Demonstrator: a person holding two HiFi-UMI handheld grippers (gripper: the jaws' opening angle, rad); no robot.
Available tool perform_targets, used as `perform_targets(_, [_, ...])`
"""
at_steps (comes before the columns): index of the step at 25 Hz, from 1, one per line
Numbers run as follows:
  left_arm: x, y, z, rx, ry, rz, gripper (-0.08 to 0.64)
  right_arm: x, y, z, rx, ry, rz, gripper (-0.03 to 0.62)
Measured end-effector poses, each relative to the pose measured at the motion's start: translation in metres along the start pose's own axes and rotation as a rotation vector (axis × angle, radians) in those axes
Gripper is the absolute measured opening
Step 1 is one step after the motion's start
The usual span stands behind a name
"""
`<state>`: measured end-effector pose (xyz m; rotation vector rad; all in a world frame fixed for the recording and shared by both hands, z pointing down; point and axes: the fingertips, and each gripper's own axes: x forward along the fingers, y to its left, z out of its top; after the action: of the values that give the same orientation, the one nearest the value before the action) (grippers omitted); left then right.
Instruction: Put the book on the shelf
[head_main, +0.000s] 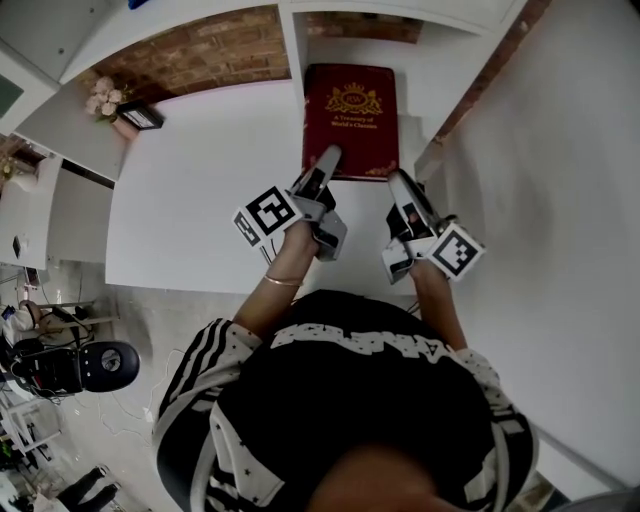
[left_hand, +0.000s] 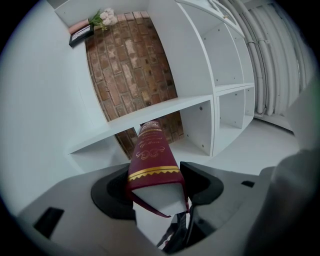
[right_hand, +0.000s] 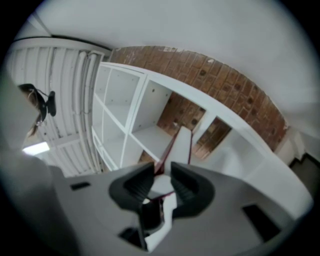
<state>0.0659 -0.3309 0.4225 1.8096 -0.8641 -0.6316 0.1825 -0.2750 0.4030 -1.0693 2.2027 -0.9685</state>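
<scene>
Fingers (left_hand: 202, 184) of the left gripper (left_hand: 154, 172) are clamped wide on the book (left_hand: 151, 150), the right gripper (right_hand: 161, 169) narrowly. Judged mid-carry, level sliding into the shelf (left_hand: 150, 111) is called for.

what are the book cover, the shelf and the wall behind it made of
The book: dark red hardcover, probably leatherette or coated cloth, with a soft sheen and gold stamped lettering. The shelf: smooth matte white boards, likely laminated or painted wood; small holes show in a side panel. The back wall: reddish-brown brick with pale mortar lines, possibly a brick-look panel.
</scene>
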Motion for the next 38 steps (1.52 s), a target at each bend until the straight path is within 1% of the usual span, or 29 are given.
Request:
perform_targets(6, [0.003,-0.002,0.002,0.011,0.002,0.002,0.293,0.002,-0.003,0.004,-0.001,-0.013,-0.03,0.117])
perform_targets(13, [0.008,-0.007,0.003,0.034,0.003,-0.006,0.302,0.006,0.0,0.012,-0.01,-0.025,-0.017,0.117])
perform_targets(21, [0.009,-0.009,0.001,0.067,0.012,-0.012,0.313,0.007,-0.003,0.017,-0.01,-0.041,-0.02,0.117])
perform_targets(26, [0.01,-0.011,0.001,0.075,0.023,-0.021,0.316,0.009,-0.004,0.02,-0.011,-0.051,-0.026,0.117])
perform_targets(29, [0.009,-0.013,0.001,0.082,0.032,-0.025,0.321,0.012,0.0,0.022,-0.024,-0.059,-0.013,0.117])
perform_targets(38, [0.008,-0.015,0.004,0.104,0.031,-0.028,0.331,0.018,0.0,0.026,-0.023,-0.075,-0.017,0.117])
